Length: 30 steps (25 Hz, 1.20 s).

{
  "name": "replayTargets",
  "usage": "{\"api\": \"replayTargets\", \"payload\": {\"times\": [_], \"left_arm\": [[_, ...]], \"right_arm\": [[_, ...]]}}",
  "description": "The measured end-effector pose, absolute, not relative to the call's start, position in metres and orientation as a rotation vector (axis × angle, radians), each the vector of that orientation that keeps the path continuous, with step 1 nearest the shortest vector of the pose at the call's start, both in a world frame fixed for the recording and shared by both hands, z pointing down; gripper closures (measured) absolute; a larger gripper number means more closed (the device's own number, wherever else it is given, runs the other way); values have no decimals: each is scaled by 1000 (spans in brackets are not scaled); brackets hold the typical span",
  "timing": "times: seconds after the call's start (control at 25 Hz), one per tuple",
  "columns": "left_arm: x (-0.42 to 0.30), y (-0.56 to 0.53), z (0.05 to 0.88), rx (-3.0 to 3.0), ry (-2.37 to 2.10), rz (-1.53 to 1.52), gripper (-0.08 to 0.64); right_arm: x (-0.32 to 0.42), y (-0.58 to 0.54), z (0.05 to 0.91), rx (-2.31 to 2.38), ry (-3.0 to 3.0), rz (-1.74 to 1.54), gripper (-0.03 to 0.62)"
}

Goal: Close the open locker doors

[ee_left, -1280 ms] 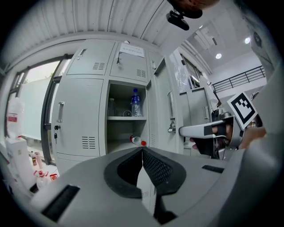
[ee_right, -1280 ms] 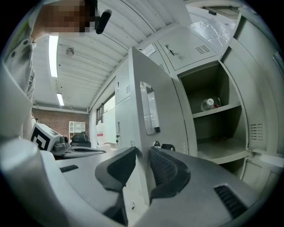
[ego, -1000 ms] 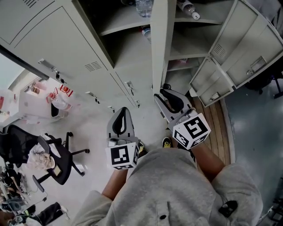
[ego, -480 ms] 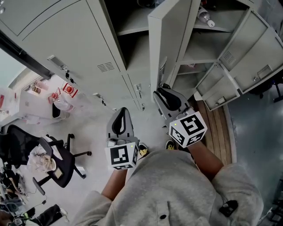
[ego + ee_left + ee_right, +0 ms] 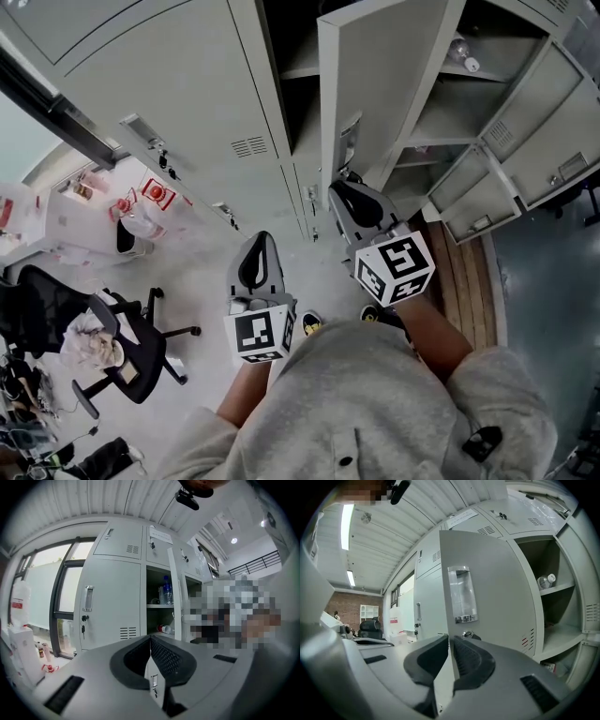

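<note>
1. Lockers: a bank of pale grey lockers [image 5: 187, 84] stands in front of the person. One tall locker door [image 5: 384, 94] is open, swung out from the bank toward the person.
2. Right gripper [image 5: 449, 641]: it is held roughly level at the free edge of that open door, just below the handle recess [image 5: 461, 595] and beside the lock [image 5: 468, 633]. Its jaws have just been closing and now stand almost together. The thin door edge runs into the narrow gap between them and appears pinched by the pads.
3. Left gripper [image 5: 150, 640]: the jaws are closed tip to tip with nothing between them. It is held clear of the lockers, to the left of the right gripper, pointing toward a closed door with a handle [image 5: 87, 604].
4. Compartment behind the open door: a water bottle [image 5: 167, 590] stands upright on the shelf. A second bottle [image 5: 164, 629] with a red cap lies on its side one level lower.
5. Right of the held door: further doors [image 5: 511, 173] stand open, lower down. A small bottle [image 5: 544, 581] lies on a shelf in the exposed compartment.
6. Surroundings: an office chair [image 5: 122, 342] stands on the pale floor well to the left. A strip of wooden boards [image 5: 464, 281] runs along the foot of the right-hand lockers.
</note>
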State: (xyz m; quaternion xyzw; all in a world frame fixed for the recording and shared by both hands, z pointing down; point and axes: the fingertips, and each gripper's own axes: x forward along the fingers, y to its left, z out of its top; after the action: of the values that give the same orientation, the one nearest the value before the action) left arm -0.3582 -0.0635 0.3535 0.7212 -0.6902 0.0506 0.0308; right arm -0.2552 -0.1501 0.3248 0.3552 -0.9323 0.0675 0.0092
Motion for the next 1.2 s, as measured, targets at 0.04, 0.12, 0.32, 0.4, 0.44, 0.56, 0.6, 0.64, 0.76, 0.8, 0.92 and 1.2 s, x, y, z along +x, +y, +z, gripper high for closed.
{"api": "replayTargets", "payload": {"times": [0.04, 0.12, 0.32, 0.4, 0.44, 0.56, 0.6, 0.64, 0.76, 0.8, 0.92, 1.2], "left_arm": [[-362, -64, 354, 2222, -2126, 157, 551], [-370, -64, 354, 2222, -2124, 159, 551], [-387, -63, 357, 2224, -2112, 164, 551], [-393, -63, 359, 2224, -2107, 166, 551], [-396, -64, 360, 2225, -2105, 166, 551], [-405, -65, 361, 2225, -2100, 164, 551], [-407, -65, 362, 2224, -2098, 164, 551], [-410, -66, 363, 2223, -2095, 165, 551], [-418, -67, 366, 2216, -2087, 167, 551], [-420, -67, 367, 2214, -2085, 169, 551], [-428, -70, 369, 2205, -2082, 173, 551], [-444, -72, 372, 2159, -2096, 197, 551]], "right_arm": [[-259, -153, 324, 1119, -2910, 209, 538], [-267, -158, 322, 1144, -2906, 211, 538], [-282, -170, 321, 1210, -2890, 209, 538], [-286, -175, 322, 1232, -2874, 189, 538], [-289, -178, 322, 1241, -2865, 174, 538], [-298, -188, 323, 1270, -2845, 148, 538], [-301, -192, 323, 1285, -2839, 144, 538], [-304, -195, 322, 1302, -2834, 140, 538], [-310, -206, 320, 1340, -2823, 132, 538], [-312, -210, 321, 1346, -2819, 128, 538], [-318, -221, 323, 1352, -2800, 94, 538], [-330, -246, 321, 1337, -2790, 36, 545]]}}
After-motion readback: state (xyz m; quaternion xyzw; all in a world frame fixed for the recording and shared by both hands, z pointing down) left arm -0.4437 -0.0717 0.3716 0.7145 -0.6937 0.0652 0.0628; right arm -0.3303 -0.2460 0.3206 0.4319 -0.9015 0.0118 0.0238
